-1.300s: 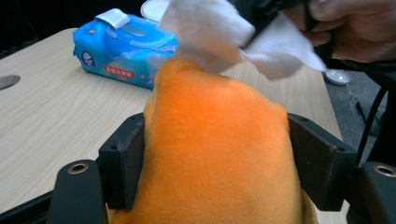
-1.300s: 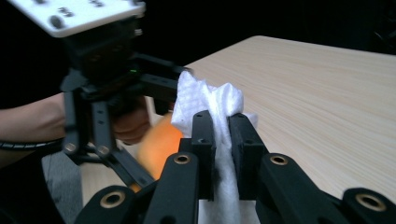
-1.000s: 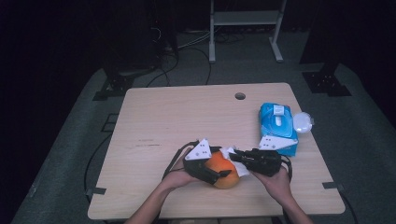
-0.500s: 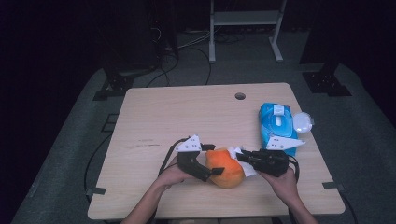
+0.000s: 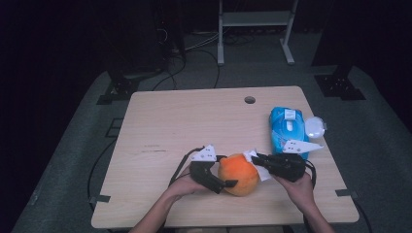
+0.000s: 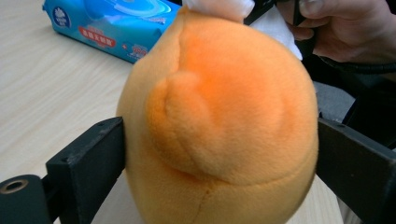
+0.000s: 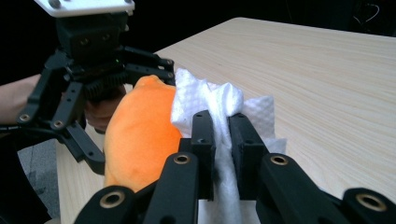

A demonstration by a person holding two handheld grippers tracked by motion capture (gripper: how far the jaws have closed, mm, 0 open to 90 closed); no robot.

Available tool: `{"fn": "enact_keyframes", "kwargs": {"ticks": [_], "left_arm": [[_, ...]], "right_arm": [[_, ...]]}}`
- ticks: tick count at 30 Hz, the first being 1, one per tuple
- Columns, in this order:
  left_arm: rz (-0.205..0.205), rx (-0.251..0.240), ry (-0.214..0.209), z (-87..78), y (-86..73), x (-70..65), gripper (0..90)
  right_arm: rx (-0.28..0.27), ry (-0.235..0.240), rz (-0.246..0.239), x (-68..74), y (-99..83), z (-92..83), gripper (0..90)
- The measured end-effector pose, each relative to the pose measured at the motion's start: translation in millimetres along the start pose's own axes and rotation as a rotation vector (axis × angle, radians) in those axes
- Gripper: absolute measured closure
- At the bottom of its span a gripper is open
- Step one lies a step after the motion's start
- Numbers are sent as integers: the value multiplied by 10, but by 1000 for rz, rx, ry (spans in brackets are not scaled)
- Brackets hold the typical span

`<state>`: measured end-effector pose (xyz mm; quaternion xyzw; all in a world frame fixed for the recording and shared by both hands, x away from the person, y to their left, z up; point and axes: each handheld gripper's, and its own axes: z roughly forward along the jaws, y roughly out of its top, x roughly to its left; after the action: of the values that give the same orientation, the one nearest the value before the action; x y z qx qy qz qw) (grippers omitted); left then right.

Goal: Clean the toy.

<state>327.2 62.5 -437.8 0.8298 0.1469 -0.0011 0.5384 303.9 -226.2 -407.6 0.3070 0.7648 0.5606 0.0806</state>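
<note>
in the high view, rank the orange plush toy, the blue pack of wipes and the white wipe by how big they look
1. blue pack of wipes, largest, though close to the toy
2. orange plush toy
3. white wipe, smallest; partly hidden by the right gripper that pinches it

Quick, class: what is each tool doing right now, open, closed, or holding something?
Left tool: jaws wide, one on each side of the orange plush toy, touching it.
Right tool: closed on the white wipe.
</note>
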Motion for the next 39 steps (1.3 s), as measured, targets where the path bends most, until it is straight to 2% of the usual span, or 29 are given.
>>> {"fn": "enact_keyframes", "kwargs": {"ticks": [2,4,9,11,14,18,19,22,26,29,31,32,35,37,38,39], "left_arm": [[20,-2,23,-3,8,-30,152],[21,-5,40,4,30,-51,218],[1,-14,54,35,31,-67,236],[-12,-18,52,35,22,-57,239],[-19,-22,54,42,16,-61,257],[-22,-24,52,30,6,-44,263],[-34,-30,51,26,0,-34,262],[-49,-35,49,34,-5,-24,241],[-87,-31,38,82,-10,-22,121],[-58,-32,42,89,-7,-75,178],[-50,-31,44,91,-4,-94,212],[-20,-25,49,102,3,-146,227],[36,-17,59,127,13,-213,244],[49,-15,61,134,15,-232,255],[94,-10,75,146,25,-285,266],[106,-12,85,150,33,-308,274]], "right_arm": [[-9,3,-3,27,8,-10,808],[-22,30,-15,86,27,-7,808],[-15,83,-95,344,71,108,807],[-7,80,-118,371,82,121,807],[-6,57,-114,309,88,97,809],[-14,-18,-83,132,57,7,808],[-13,-30,-72,93,40,-13,808],[-14,-37,-54,53,3,-43,807],[-12,-1,-66,160,15,-3,807],[-13,47,-91,284,50,62,807],[-6,49,-117,329,81,83,808],[-6,43,-119,325,100,81,808],[-18,22,-110,257,111,46,808],[-20,-7,-91,168,104,2,807],[-13,-28,-72,104,92,-31,807],[-12,-33,-51,50,78,-56,807]]}}
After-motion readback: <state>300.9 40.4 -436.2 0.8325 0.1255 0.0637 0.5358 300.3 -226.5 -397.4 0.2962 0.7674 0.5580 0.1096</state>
